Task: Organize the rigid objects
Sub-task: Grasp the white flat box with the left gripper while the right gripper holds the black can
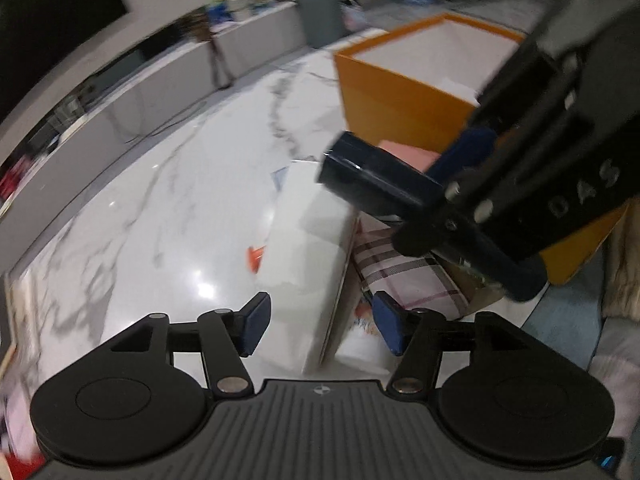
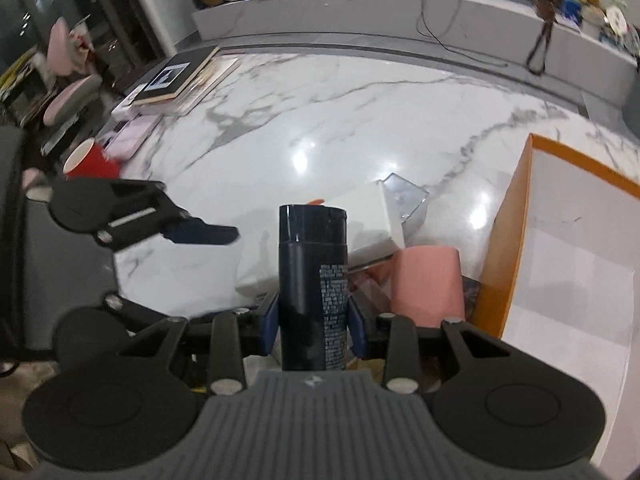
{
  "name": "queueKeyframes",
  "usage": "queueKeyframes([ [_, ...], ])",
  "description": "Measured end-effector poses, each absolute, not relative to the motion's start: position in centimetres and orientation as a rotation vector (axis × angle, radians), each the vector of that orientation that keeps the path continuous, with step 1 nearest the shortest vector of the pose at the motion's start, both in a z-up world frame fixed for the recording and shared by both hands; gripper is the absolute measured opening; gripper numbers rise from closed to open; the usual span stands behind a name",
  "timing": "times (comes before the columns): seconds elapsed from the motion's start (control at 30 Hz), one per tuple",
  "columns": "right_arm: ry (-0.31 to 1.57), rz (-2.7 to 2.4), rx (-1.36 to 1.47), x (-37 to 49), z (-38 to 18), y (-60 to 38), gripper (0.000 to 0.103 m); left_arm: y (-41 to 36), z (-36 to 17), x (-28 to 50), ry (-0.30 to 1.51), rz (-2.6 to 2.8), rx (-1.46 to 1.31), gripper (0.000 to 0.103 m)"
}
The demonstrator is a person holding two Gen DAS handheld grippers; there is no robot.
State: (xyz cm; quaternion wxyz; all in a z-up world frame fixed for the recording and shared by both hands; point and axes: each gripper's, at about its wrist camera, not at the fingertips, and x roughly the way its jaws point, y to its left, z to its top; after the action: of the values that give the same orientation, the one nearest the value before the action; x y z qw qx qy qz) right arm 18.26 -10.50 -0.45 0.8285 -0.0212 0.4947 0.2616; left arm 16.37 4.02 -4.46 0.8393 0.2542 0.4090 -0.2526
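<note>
A dark navy bottle (image 2: 312, 280) with small white print stands upright between the blue pads of my right gripper (image 2: 314, 320), which is shut on it near its lower half. In the left wrist view the same bottle (image 1: 372, 176) sticks out leftward from the right gripper (image 1: 428, 204), in the air above a pile of boxes. My left gripper (image 1: 320, 312) is open with nothing between its pads, hovering over a white box (image 1: 304, 240). One of its fingers (image 2: 204, 234) shows at the left of the right wrist view.
An open orange box (image 2: 508, 240) with a white inside stands at the right. Beside it are a pink cylinder (image 2: 426, 284), a clear case (image 2: 404, 196) and a plaid box (image 1: 400, 272). A red cup (image 2: 92, 164) and stacked books (image 2: 176, 80) sit at the far left of the marble surface (image 2: 320, 120).
</note>
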Motion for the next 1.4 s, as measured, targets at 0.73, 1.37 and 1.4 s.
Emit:
queueKeyframes([
  [0.73, 1.086, 0.567, 0.123, 21.0, -2.2, -12.7, 0.035, 2.9, -6.5, 20.4, 0.908, -0.512, 0.546, 0.041],
  [1.37, 1.072, 0.489, 0.135, 20.1, -1.7, -13.2, 0.035, 2.1, -6.5, 20.1, 0.913, -0.530, 0.647, 0.080],
  [1.4, 1.072, 0.489, 0.135, 20.1, -1.7, -13.2, 0.035, 2.1, -6.8, 20.7, 0.931, -0.534, 0.643, 0.080],
])
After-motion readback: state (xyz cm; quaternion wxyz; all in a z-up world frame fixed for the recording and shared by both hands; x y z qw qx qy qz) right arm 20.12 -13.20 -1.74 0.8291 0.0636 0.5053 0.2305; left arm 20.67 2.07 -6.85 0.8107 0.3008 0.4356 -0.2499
